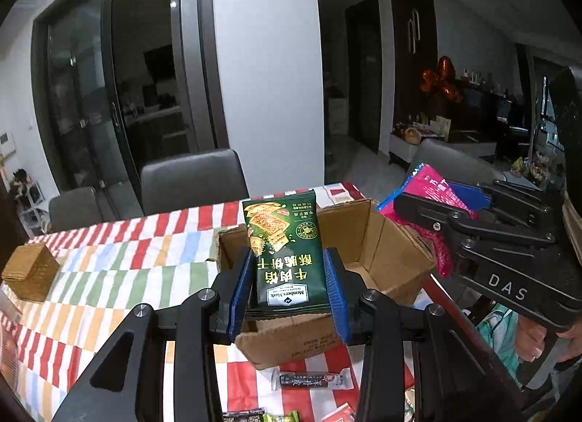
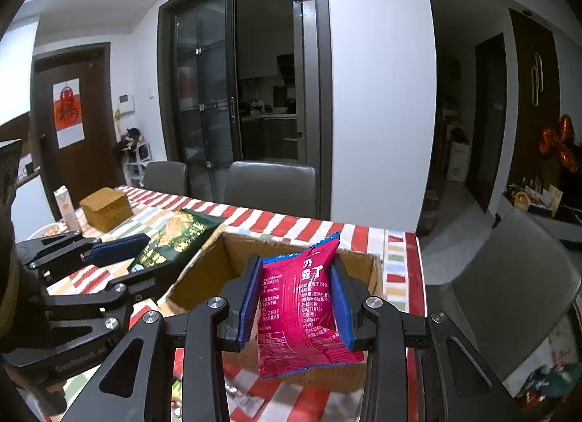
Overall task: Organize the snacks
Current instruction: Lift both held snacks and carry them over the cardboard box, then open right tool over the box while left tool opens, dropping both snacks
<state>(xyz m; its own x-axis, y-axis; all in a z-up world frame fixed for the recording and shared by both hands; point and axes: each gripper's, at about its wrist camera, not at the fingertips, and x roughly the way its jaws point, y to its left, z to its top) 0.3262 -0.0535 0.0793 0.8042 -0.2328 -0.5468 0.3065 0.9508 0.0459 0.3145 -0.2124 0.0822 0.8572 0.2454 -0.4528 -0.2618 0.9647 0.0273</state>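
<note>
Left gripper (image 1: 289,289) pinching a green cracker pack (image 1: 283,251) between blue pads (image 1: 336,294), pack upright, print upside down, raised above the open cardboard box (image 1: 385,247). Right gripper (image 2: 296,303) pinching a pink pack (image 2: 302,313) likewise, bottom edge hanging below the pads (image 2: 251,305), also over the box (image 2: 203,276). Both packs clear of the box floor, which looks bare where visible. Box on a striped tablecloth (image 1: 109,276), near its far right corner. Wicker box (image 1: 31,273) well apart to the left on the cloth. Small dark snack bar (image 1: 313,380) flat on the cloth just in front of the box. More wrappers at the near edge, too cropped to identify. Grey chairs (image 1: 192,182) behind the table.
</note>
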